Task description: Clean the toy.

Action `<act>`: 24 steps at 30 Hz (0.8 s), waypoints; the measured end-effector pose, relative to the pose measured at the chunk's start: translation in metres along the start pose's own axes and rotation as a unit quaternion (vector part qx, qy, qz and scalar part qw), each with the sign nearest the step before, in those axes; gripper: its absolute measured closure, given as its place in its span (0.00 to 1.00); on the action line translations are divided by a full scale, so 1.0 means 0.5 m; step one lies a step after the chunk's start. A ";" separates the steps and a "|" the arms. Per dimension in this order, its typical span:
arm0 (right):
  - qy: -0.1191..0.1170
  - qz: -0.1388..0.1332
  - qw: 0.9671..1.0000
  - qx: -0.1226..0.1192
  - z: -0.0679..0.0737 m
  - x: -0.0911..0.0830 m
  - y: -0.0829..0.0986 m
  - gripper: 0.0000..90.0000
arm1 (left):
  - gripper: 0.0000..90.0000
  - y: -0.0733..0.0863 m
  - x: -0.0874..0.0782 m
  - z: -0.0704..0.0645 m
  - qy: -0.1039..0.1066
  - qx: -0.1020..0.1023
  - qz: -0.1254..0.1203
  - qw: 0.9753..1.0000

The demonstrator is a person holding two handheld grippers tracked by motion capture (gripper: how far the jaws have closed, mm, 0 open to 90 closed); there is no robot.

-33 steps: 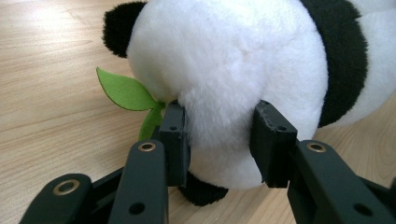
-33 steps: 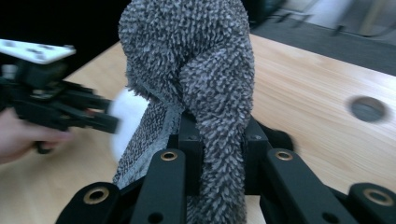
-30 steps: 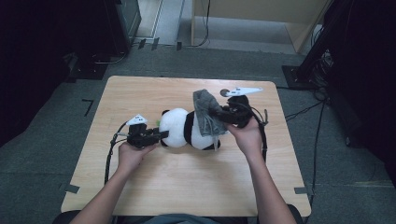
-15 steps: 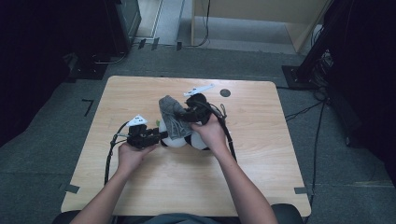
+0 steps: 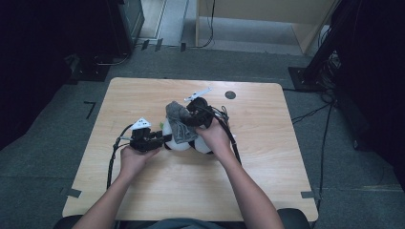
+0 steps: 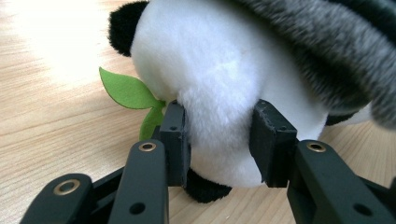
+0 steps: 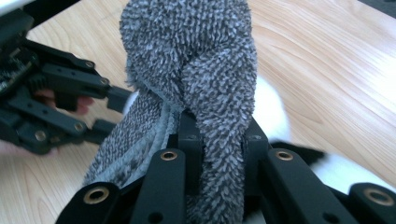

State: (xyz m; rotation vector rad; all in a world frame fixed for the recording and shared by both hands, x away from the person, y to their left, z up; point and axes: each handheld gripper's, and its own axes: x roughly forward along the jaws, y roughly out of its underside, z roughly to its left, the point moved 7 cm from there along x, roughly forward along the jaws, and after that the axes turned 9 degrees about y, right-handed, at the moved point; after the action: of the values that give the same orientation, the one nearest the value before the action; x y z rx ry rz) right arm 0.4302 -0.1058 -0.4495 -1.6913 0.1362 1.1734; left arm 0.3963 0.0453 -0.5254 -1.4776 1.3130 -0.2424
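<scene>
A black-and-white plush panda (image 5: 187,142) lies mid-table with a green felt leaf (image 6: 125,91) at its side. My left gripper (image 5: 163,139) is shut on the panda's white fur (image 6: 219,93), one jaw on each side. My right gripper (image 5: 192,117) is shut on a grey fuzzy cloth (image 5: 178,123), which hangs over the panda's left end. In the right gripper view the cloth (image 7: 196,70) rises between the jaws, the left gripper (image 7: 60,102) shows beyond it, and white plush (image 7: 274,114) lies underneath. The cloth's edge (image 6: 327,51) drapes the panda's top.
The wooden table (image 5: 267,176) has bare room in front, left and right of the toy. A small dark round hole (image 5: 230,94) sits near the far edge. Cables trail from both grippers across the table. Dark equipment and floor cables surround the table.
My right gripper has carried the grey cloth leftward, from the panda's right end to over its left end, close to the left gripper. The left gripper stayed clamped in place.
</scene>
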 end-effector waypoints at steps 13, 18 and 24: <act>-0.005 -0.024 0.999 0.040 -0.073 -0.079 0.047 0.85 | 0.69 0.000 -0.002 0.001 0.005 -0.007 0.001 1.000; 0.001 -0.039 0.998 0.051 -0.097 -0.104 0.066 0.85 | 0.69 0.000 -0.003 0.000 0.005 -0.006 -0.001 1.000; 0.003 -0.064 0.994 0.087 -0.132 -0.124 0.100 0.85 | 0.70 -0.003 -0.002 -0.001 0.003 0.005 -0.002 1.000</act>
State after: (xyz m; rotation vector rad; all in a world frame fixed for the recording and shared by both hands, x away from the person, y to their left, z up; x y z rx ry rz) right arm 0.4108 -0.2067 -0.4370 -1.5280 0.1275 1.0306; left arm 0.3964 0.0454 -0.5237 -1.4728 1.3127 -0.2553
